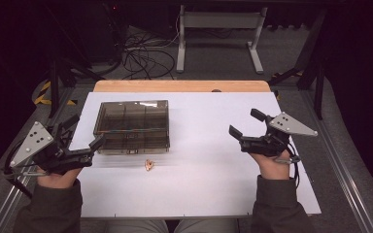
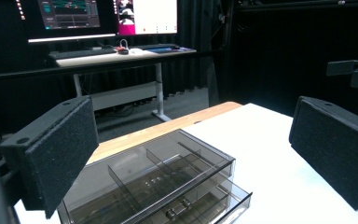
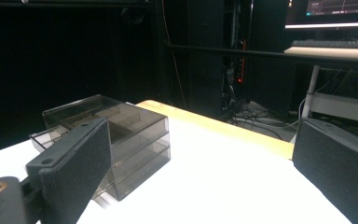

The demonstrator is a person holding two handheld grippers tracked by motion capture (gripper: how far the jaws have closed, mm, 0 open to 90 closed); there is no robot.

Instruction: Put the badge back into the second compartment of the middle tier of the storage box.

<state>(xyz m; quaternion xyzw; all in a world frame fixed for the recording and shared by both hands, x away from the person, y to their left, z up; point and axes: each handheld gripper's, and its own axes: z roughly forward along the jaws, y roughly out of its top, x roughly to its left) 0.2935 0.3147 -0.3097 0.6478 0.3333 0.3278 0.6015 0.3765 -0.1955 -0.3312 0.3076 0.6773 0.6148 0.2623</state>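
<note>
step: looks like lining up | left gripper [image 1: 85, 141] hanging wide open beside the smoky drawer box [image 1: 132, 127] sitting mid-table | right gripper [image 1: 245, 130] waiting released, well apart | next: probably going for a drawer knob [image 2: 185, 202]

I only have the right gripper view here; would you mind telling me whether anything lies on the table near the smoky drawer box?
Observer: Yes. In the high view a small tan object lies on the white table, just in front of the drawer box.
Operator: Thank you. Where is the left gripper?
Observer: The left gripper hovers at the box's front left corner, jaws open, nothing between them.
Operator: Is a drawer open?
Observer: The left gripper view shows the lower drawer pulled out slightly, with small knobs on the fronts.
</note>
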